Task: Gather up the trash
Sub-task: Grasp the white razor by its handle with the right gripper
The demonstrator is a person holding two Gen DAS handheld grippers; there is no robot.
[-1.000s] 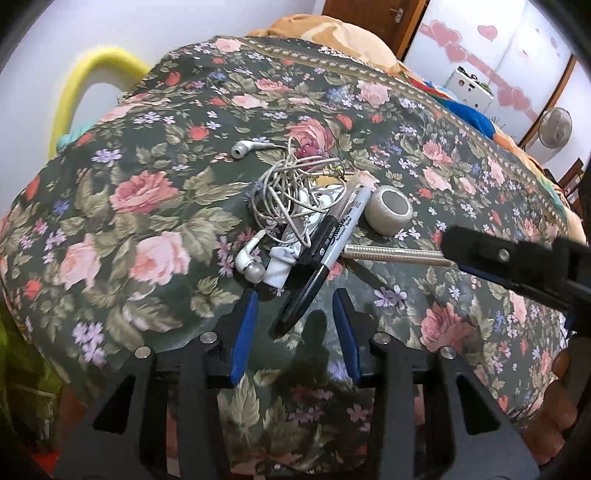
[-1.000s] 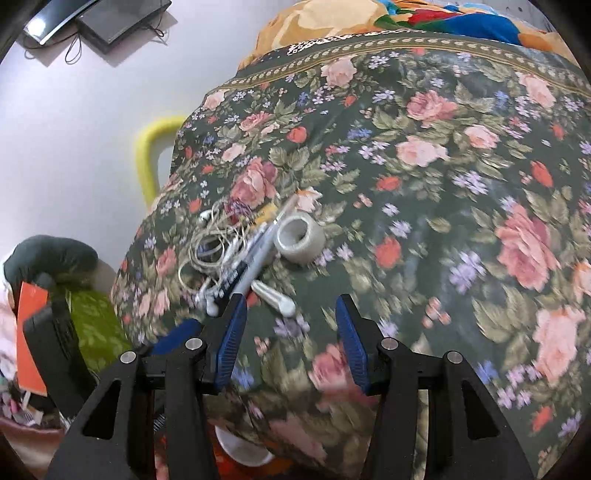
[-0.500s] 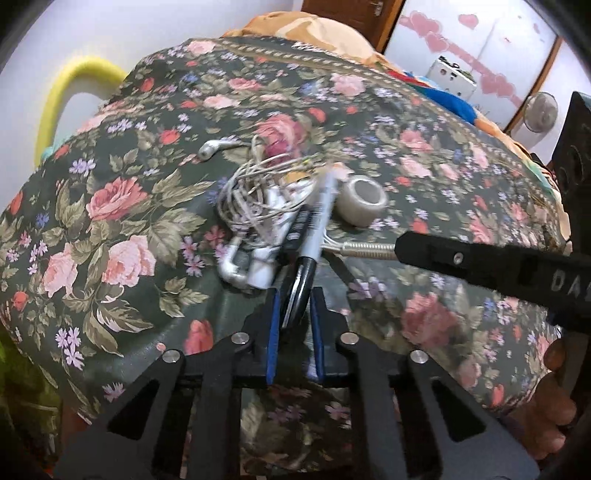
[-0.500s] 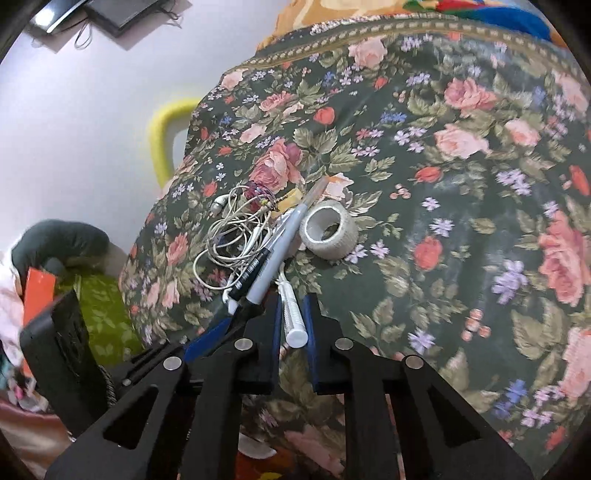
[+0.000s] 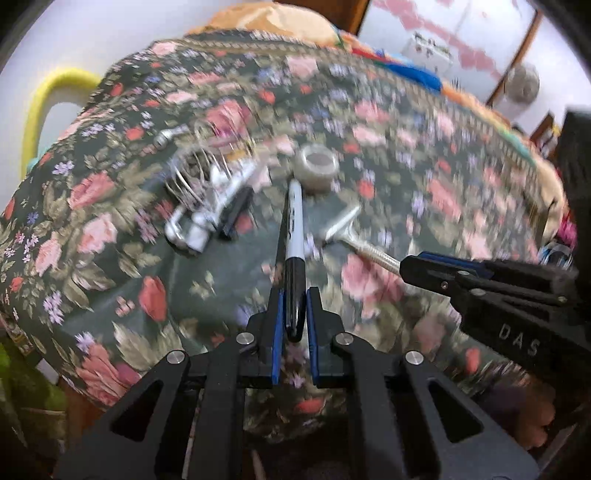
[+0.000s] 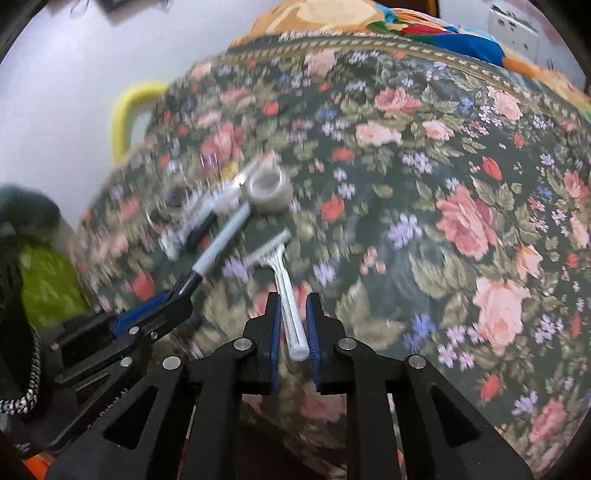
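Observation:
My left gripper (image 5: 293, 314) is shut on the black cap end of a grey marker (image 5: 294, 229), held just above the floral bedspread (image 5: 406, 155). My right gripper (image 6: 291, 325) is shut on the handle of a white disposable razor (image 6: 279, 258), its head pointing away. The razor also shows in the left wrist view (image 5: 347, 230), and the marker in the right wrist view (image 6: 221, 243). A tape roll (image 5: 316, 166) and tangled white earphones (image 5: 199, 192) with a black pen (image 5: 236, 214) lie on the bedspread beyond.
A yellow curved bar (image 5: 40, 110) stands by the white wall at the far left. Orange and blue bedding (image 6: 424, 26) lies past the spread. Green fabric (image 6: 48, 284) sits low at the left edge of the bed.
Both grippers closed from open, the left on the marker and the right on the razor. Both have pulled their items out of the pile toward the bed's near edge.

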